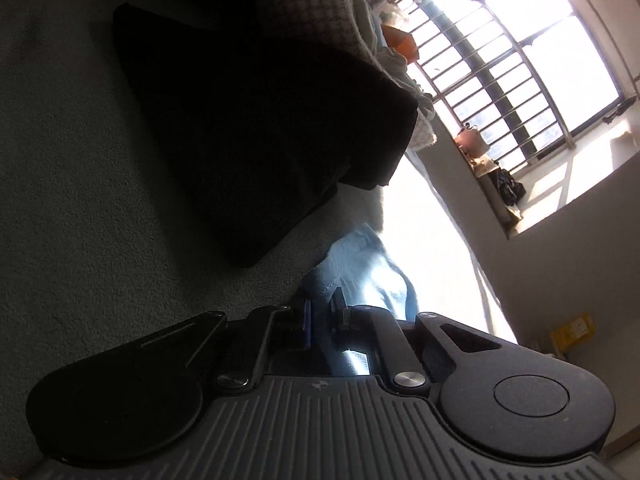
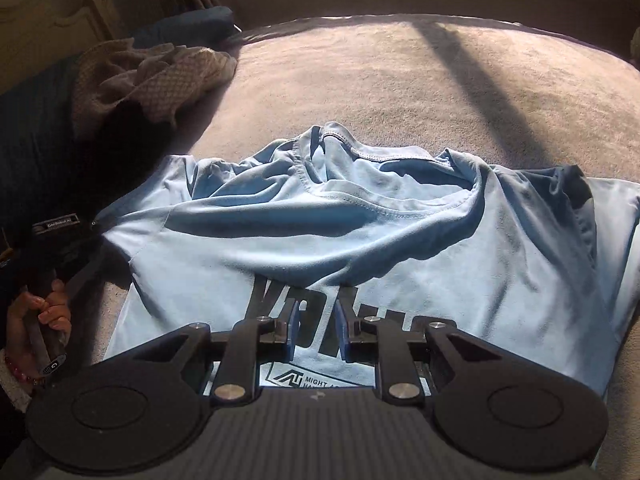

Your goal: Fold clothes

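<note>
Right wrist: rumpled light-blue T-shirt.

Barred window blazing with daylight; deep sill cluttered with small items; plain pale wall below; grey plush bed cover streaked with sun and a bar shadow; panelled cream furniture behind.

Beyond the light-blue T-shirt, the grey blanket lay bare and passable; a checkered cloth heap and dark folded garment blocked the left.
</note>
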The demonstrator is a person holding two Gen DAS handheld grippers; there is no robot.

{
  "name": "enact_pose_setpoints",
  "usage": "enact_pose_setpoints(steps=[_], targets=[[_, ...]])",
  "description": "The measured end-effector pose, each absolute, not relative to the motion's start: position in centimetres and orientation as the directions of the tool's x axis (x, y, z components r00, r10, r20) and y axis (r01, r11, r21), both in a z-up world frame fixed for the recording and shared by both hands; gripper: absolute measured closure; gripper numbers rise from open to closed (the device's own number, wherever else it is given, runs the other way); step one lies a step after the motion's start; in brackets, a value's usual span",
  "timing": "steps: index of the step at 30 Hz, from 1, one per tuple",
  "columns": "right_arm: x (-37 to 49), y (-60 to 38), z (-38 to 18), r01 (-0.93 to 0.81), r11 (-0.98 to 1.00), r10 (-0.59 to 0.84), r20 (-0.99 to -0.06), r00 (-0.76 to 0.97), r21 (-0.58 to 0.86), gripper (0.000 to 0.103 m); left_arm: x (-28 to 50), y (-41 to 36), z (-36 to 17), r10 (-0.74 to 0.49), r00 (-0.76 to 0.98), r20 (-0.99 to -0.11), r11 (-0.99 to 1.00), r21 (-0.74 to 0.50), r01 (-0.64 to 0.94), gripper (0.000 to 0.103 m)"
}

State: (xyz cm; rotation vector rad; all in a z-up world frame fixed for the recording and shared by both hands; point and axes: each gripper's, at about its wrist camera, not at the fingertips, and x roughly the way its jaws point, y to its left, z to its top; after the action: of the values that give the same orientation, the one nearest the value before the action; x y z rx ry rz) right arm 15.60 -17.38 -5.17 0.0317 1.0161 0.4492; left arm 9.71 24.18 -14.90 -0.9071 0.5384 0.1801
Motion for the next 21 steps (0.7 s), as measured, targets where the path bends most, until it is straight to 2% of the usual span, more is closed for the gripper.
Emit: enact_pose_setpoints(steps=[3, 7, 12, 16, 21], targets=[[17.4, -13.6, -4.4, -0.391, 0.896, 0.381, -0.815, 0.436, 0.210, 0.081, 8.0, 24.4, -16.3, -0.080, 0.842, -0.534, 0.603, -0.699, -0.385, 0.093], [19.9, -8.7, -3.4, -0.447, 0.876, 0.386, -0.819, 0.425, 0.181, 0.080, 7.3, 24.3, -16.4, -0.090, 0.862, -0.499, 0.637, -0.694, -0.336, 0.092], [23.0, 2.1, -3.8, -0.568, 0.798, 0.458, -0.814, 0.356, 0.200, 0.066, 7.4, 23.6, -15.8, -0.080, 0.868, -0.491, 0.714, -0.636, -0.294, 0.089], [24.9, 8.8, -6.0, -0.571, 0.791, 0.431, -0.861, 0.268, 0.218, 0.061, 7.6, 22.3, -14.9, -0.058, 0.868, -0.493, 0.816, -0.525, -0.243, 0.088], [26.7, 15.2, -9.5, -0.540, 0.821, 0.327, -0.927, 0.182, 0.183, 0.060, 7.3, 19.6, -13.8, -0.062, 0.882, -0.467, 0.934, -0.340, -0.114, 0.086]])
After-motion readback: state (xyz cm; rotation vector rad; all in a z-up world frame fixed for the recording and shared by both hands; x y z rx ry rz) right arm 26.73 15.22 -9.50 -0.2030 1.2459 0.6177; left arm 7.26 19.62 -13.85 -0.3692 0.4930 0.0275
